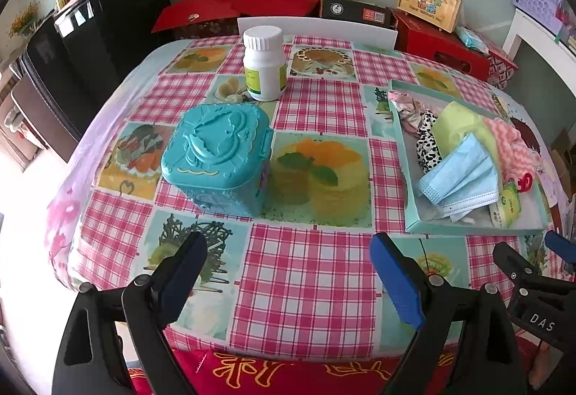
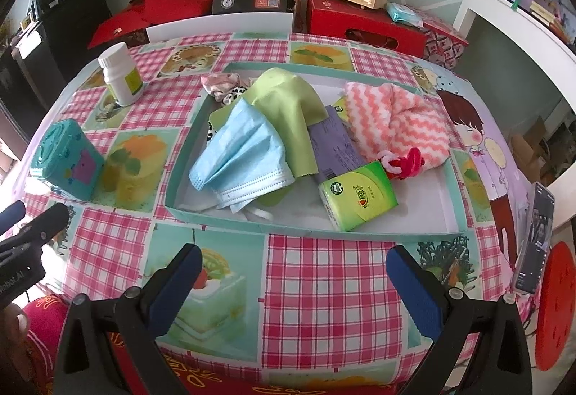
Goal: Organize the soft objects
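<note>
Both the left gripper (image 1: 289, 278) and the right gripper (image 2: 295, 281) stand wide open and empty above the checked tablecloth (image 2: 324, 287). Just beyond the right one, the shallow tray (image 2: 230, 220) holds the blue face mask (image 2: 241, 157), green cloth (image 2: 288, 100), pink-striped towel (image 2: 396, 121) and tissue pack (image 2: 358, 195). The teal box (image 1: 216, 154) stands ahead of the left.

The counter (image 1: 306, 269) is viewed from its near edge by both wrist cameras, each angled steeply down and forward between its own tool's fingers. The teal tray (image 2: 223, 218), white bottle (image 1: 264, 64) and turquoise box (image 1: 219, 157) are shared by both views, the tray being seen closer from the right.
</note>
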A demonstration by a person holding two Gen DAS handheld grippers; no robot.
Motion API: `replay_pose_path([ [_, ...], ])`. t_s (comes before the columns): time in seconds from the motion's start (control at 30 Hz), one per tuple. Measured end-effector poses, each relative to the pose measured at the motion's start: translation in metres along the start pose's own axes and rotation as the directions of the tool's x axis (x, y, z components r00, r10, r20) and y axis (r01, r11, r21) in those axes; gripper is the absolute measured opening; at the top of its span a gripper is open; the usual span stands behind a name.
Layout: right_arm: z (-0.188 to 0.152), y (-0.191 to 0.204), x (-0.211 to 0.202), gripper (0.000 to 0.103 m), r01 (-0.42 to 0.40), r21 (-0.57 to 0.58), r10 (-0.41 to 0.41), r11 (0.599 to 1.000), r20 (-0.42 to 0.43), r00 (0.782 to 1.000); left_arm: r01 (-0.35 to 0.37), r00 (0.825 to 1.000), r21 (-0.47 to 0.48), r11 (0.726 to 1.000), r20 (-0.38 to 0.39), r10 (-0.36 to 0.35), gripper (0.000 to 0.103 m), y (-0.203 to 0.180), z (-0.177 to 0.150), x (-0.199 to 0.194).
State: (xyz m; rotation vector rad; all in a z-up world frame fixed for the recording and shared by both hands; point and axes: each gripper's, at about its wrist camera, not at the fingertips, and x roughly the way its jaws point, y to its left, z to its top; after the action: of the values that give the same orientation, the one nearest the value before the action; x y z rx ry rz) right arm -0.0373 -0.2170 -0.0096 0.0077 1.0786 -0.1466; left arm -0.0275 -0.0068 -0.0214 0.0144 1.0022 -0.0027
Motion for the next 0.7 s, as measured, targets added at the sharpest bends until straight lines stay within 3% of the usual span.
replay_pose_path([
  [0.7,-0.0006,-0.0016,0.0057,0.103,0.002,0.012,-0.002,1.0,-0.028,1.0,0.008,0.999,-0.004,1.0,-0.033,-0.008,0.092,-0.0004,0.0,0.007],
])
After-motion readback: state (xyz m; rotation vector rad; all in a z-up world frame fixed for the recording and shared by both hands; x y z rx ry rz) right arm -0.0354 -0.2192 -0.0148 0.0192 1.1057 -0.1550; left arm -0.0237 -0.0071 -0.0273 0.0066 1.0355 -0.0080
